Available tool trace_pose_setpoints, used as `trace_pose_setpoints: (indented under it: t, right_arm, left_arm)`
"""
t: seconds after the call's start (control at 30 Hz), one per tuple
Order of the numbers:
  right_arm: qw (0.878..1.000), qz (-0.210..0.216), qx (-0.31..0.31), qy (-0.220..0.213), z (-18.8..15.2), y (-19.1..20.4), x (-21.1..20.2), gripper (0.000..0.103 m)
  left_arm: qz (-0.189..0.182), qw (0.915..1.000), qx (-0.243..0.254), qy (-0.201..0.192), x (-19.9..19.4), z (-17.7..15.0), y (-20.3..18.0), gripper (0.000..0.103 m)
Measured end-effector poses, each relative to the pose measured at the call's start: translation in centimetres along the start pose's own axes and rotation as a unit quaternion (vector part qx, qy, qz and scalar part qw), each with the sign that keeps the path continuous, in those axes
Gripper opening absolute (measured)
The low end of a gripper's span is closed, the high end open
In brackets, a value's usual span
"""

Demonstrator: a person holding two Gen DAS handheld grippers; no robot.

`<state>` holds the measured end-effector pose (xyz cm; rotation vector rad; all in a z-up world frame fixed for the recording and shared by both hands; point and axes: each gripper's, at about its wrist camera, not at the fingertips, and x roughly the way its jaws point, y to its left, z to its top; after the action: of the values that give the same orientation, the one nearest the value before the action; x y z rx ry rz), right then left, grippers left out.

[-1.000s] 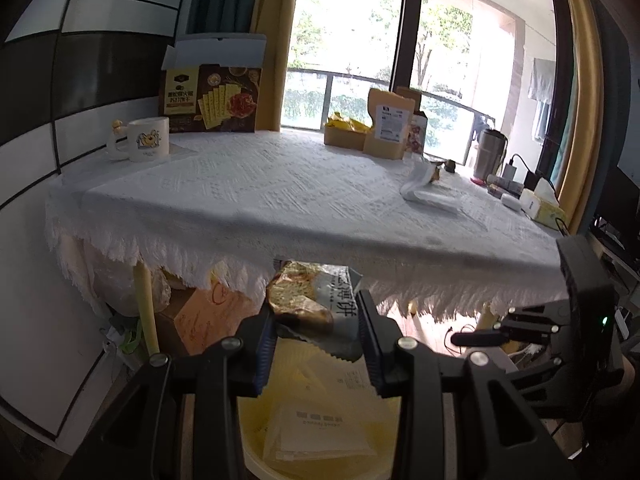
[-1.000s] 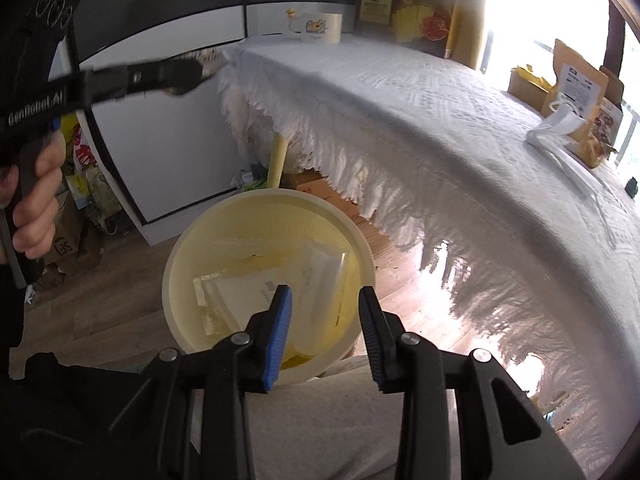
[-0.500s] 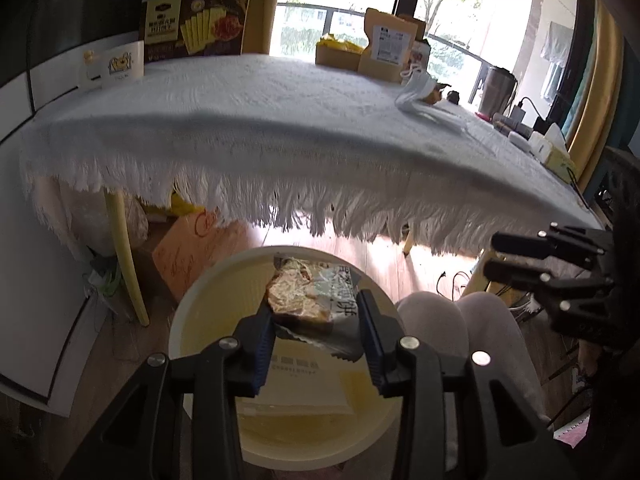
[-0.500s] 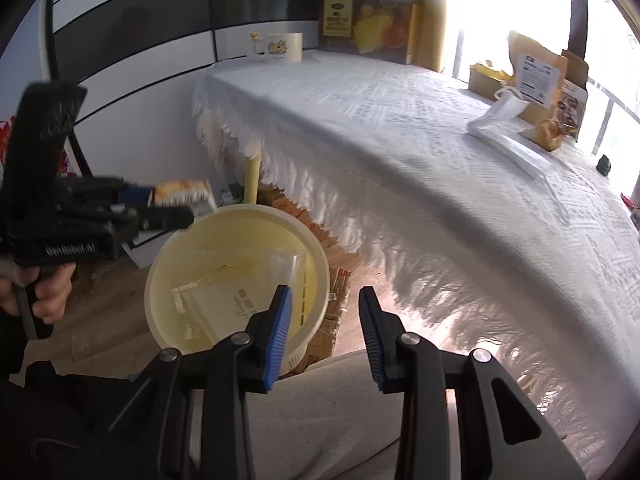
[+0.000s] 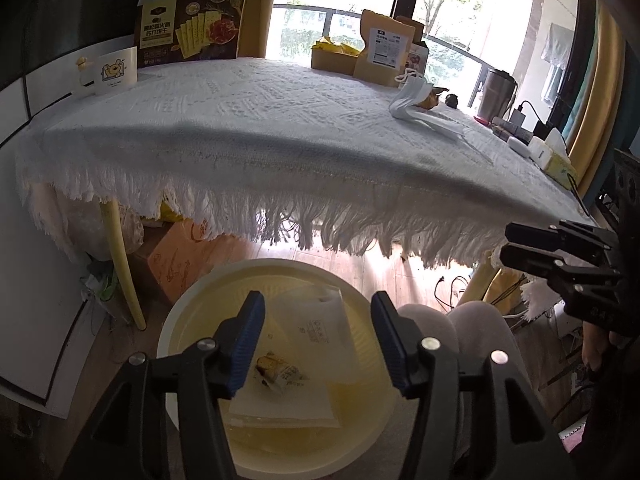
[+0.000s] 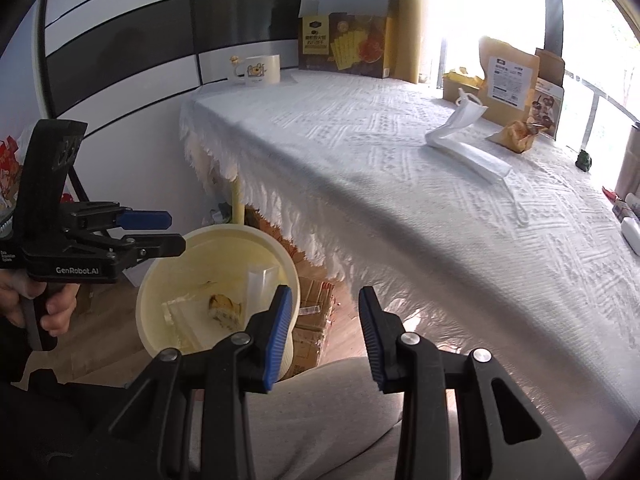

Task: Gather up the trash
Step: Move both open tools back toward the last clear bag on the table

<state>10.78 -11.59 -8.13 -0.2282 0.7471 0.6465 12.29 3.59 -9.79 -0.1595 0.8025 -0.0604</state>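
Yellow bin (image 5: 188, 312) near rim hidden behind gripper arms, box print (image 5: 192, 30) too small to read

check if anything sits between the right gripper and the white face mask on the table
Nothing visible does. The right gripper is open and empty near the table's fringed edge, and only bare tablecloth lies between it and the face mask. A crumpled wrapper lies beyond the mask, not in the way.

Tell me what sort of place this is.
Probably a home dining or living room: a table under a fringed white tablecloth holds a mug and cracker box, with curtained balcony windows behind.
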Motion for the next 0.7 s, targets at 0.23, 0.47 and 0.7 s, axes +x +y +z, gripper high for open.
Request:
trace_pose_setpoints:
  t: [0.23,0.47,0.7]
  right_arm:
    - [1.000,-0.005,0.006,-0.009,0.2,-1.2,-0.6,0.032]
    - [1.000,-0.012,0.009,-0.016,0.8,-2.5,-1.1,0.032]
    - [1.000,-0.015,0.015,-0.020,1.4,-4.1,-1.0,0.032]
  left_arm:
    - [-0.007,0.9999,0.009,-0.009,0.3,1.4,-1.1,0.056]
    - [-0.015,0.9996,0.019,-0.018,1.0,2.9,-2.3,0.056]
    - [-0.022,0.9989,0.031,-0.028,1.5,4.4,-3.6,0.056]
